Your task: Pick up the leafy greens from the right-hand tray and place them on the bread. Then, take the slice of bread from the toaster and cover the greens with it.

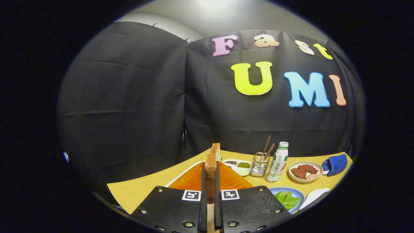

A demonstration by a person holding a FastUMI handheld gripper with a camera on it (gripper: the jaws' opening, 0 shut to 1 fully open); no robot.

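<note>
The gripper (210, 181) was closed on a slice of bread (212, 158), both fingers pressing its faces so it stood on edge and projected ahead of them, a hold suited to carrying it clear of the table (145, 187). The orange mat (190, 179) lay beneath. Leafy greens (286, 199) rested on a blue plate (299, 193) (to the right of the fingers), with no bread visible under them.

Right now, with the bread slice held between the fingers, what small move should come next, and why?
Probably lower the tool toward the orange mat below it. Both fingers press the tan bread slice, which stands on edge above the mat. The green leafy greens lie on the blue plate, beside the mat, so check where they belong first.
</note>
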